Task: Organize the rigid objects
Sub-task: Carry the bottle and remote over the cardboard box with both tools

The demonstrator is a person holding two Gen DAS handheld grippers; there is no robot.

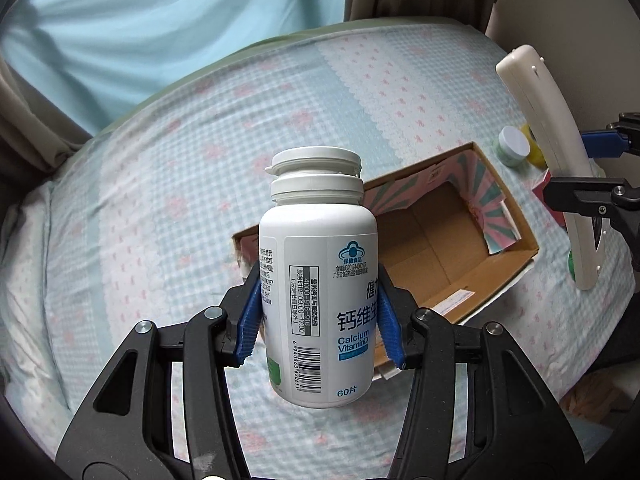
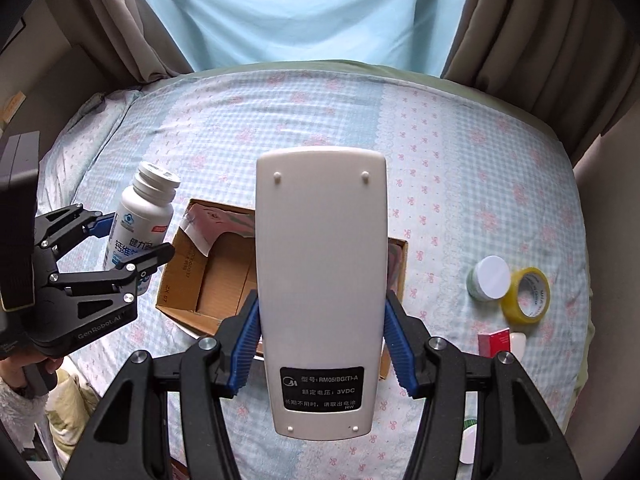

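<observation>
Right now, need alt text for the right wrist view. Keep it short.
The right gripper clamps a white remote control, back side up, above an open cardboard box on a checked bedsheet. At left, the left gripper holds a white supplement bottle.

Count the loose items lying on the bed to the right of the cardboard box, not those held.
4: a white-lidded jar, a yellow tape roll touching it, and nearer, a red box beside a small white object. Others may be hidden.
</observation>
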